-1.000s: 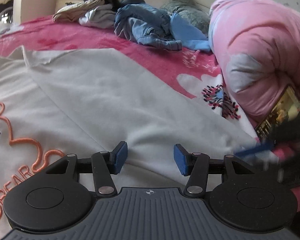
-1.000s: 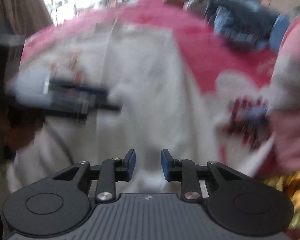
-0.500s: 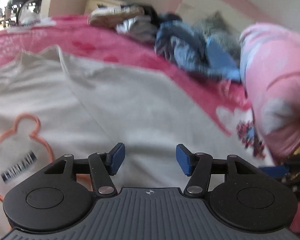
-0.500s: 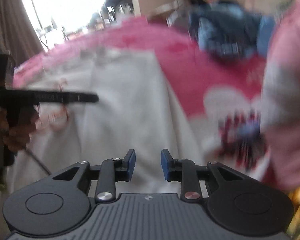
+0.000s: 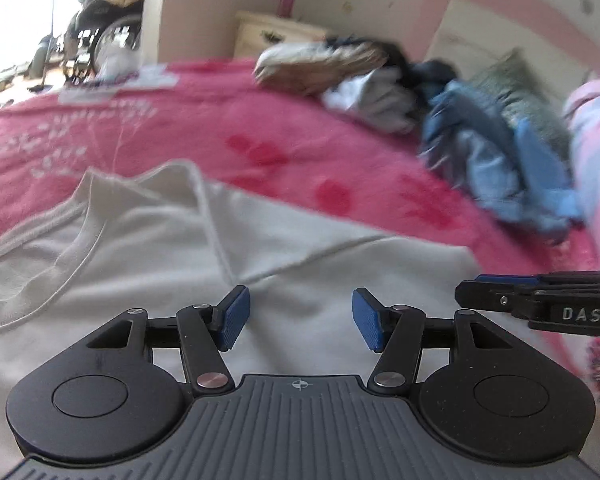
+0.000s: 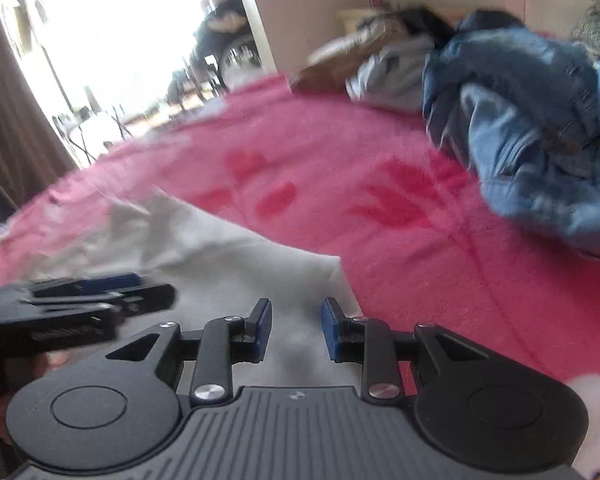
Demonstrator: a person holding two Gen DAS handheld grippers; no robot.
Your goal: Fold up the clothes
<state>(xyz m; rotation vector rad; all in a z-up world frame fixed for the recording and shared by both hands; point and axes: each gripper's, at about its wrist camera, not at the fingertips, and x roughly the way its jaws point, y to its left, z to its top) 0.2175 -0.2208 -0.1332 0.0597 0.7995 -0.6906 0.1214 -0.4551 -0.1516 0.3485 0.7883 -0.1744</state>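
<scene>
A white T-shirt [image 5: 320, 248] lies spread on a pink bed blanket [image 5: 260, 136], its neckline [image 5: 72, 248] at the left. My left gripper [image 5: 300, 318] hovers low over the shirt's shoulder area, open with nothing between its blue pads. My right gripper [image 5: 466, 290] reaches in from the right edge beside it. In the right wrist view the right gripper [image 6: 296, 330] hangs over the shirt's sleeve corner [image 6: 236, 256]. Its jaws are narrow and closing, with nothing between them. The left gripper [image 6: 156, 292] shows blurred at the left.
A heap of clothes lies at the far side of the bed, with blue denim [image 5: 480, 152] [image 6: 520, 120] and a beige piece [image 5: 320, 64]. A pink quilt [image 5: 596, 128] bulges at the right. A nightstand [image 5: 276, 32] and a wheelchair [image 5: 108, 40] stand behind.
Both grippers have travelled across the shirt toward its neckline and sleeve. The orange bear print has left the left view. The left jaws have widened slightly.
</scene>
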